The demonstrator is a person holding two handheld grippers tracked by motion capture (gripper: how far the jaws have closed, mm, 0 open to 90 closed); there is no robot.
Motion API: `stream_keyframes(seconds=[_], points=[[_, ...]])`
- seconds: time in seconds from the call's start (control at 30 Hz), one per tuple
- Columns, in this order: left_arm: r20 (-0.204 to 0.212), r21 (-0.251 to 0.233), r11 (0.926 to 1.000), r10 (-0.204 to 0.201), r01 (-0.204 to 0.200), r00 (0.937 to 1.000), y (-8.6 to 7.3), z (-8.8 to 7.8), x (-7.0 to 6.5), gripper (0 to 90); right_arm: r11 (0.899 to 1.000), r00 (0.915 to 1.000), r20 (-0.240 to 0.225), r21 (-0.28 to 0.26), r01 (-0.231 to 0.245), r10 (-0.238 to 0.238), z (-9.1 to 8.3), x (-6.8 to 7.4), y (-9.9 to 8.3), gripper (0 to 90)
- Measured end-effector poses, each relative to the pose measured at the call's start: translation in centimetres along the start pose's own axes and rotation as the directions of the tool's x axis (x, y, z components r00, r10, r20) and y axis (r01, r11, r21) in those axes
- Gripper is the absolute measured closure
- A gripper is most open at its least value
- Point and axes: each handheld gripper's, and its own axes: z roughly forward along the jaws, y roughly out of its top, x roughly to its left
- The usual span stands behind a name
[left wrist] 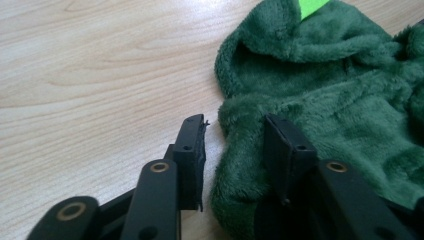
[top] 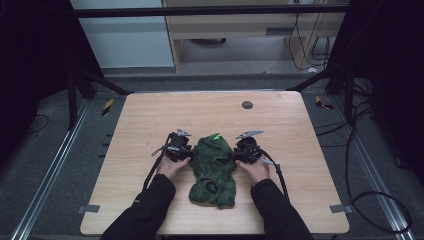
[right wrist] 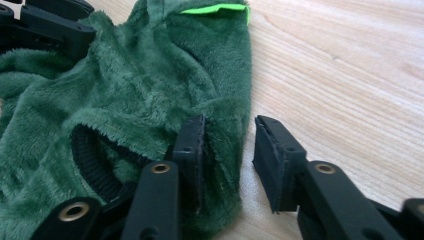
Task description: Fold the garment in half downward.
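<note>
The left tongs (left wrist: 234, 145) stood partly open, jaws straddling the left edge of a green fleece garment (left wrist: 320, 100) without pinching it. The right tongs (right wrist: 227, 150) were likewise partly open around the garment's right edge, fabric between the jaws but not clamped. The garment lay crumpled near the front middle of the wooden table (top: 150, 120), between both hands. It looked as though the work had barely begun: both edges lined up for a grip, nothing lifted or folded. A bright green tag (right wrist: 215, 8) showed near its far end; no writing was readable.
</note>
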Motion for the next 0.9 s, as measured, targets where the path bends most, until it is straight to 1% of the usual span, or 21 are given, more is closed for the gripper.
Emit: stream_keyframes(seconds=[0.1,0.23,0.33,0.37,0.47,0.63,0.67,0.7,0.9], points=[[0.008,0.007,1.0,-0.007,0.007,0.9999,-0.1,0.1,0.0,67.1,1.0,1.0,-0.009,0.002,0.0,0.0,0.1,0.1,0.0,72.4],[0.021,0.01,0.9999,-0.014,0.014,0.9997,-0.1,0.1,0.0,74.3,1.0,0.9999,-0.011,0.012,0.001,-0.001,0.1,0.3,-0.1,77.4],[0.021,0.015,0.9997,-0.017,0.017,0.9996,-0.1,0.1,0.0,79.4,1.0,0.9999,-0.016,0.012,0.0,0.0,0.2,0.3,-0.1,80.8],[0.023,0.015,0.9997,-0.022,0.021,0.9995,-0.1,0.2,0.0,81.1,1.0,0.9999,-0.016,0.017,-0.006,0.006,0.1,0.4,-0.1,82.0],[0.025,0.018,0.9997,-0.017,0.016,0.9995,-0.1,0.1,-0.1,85.2,1.0,0.9999,-0.009,0.016,-0.008,0.008,0.1,0.5,0.0,84.5],[0.036,0.0,0.9999,-0.012,0.012,0.9993,0.1,-0.5,-0.3,87.5,1.0,0.9999,-0.012,-0.004,-0.003,0.003,-0.3,0.6,0.1,86.0],[0.038,-0.005,1.0,-0.006,0.006,0.9993,0.2,-0.8,-0.3,87.6,1.0,0.9999,-0.01,-0.013,0.007,-0.007,-0.5,0.6,0.2,86.1],[0.04,-0.01,0.9999,-0.002,0.002,0.9992,0.3,-1.0,-0.3,87.7,1.0,0.9999,-0.011,-0.018,0.003,-0.003,-0.7,0.7,0.2,86.1],[0.049,-0.049,0.9985,0.025,-0.023,0.9985,0.7,-2.6,-0.8,87.9,0.998,0.9997,-0.011,-0.063,0.022,-0.022,-2.0,1.0,0.6,86.2]])
